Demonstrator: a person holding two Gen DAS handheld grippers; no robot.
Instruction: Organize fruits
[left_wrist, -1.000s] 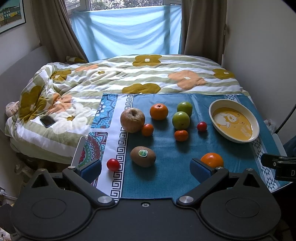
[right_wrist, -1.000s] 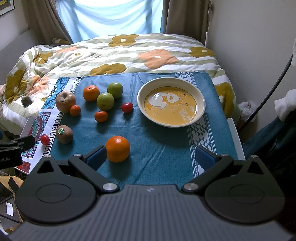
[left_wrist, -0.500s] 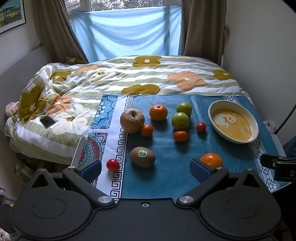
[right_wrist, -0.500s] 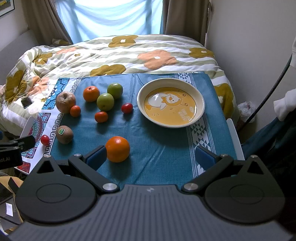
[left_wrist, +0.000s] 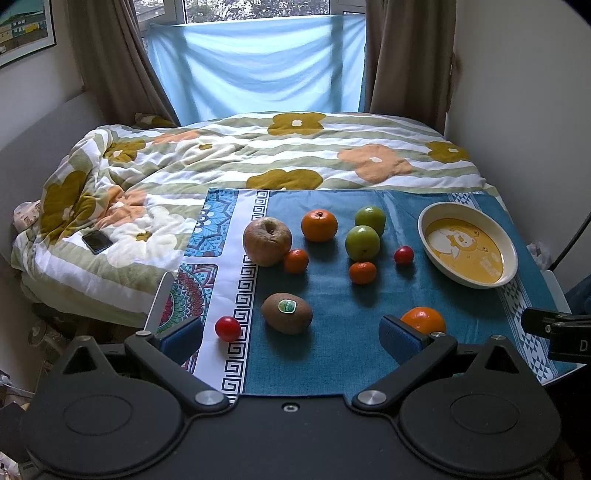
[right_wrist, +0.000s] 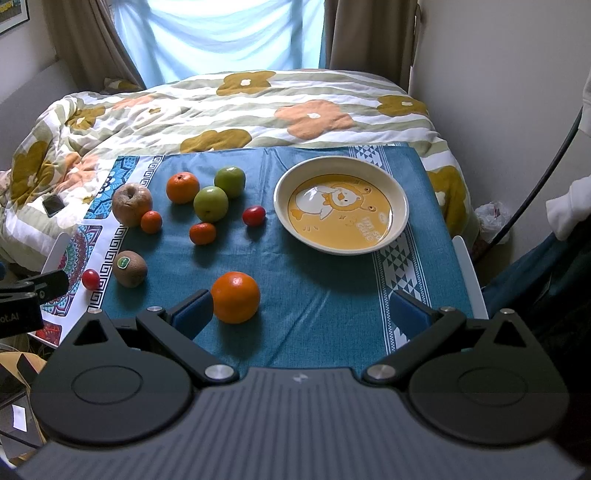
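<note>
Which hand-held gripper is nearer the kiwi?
Left. The kiwi lies just ahead between the left hand-held gripper fingers; the right hand-held gripper sits off to the kiwi's right, beside the large orange.

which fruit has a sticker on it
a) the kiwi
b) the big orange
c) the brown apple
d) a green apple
a: the kiwi carries a green sticker on its top, seen in both wrist views, while the other fruits show bare skin.
</note>
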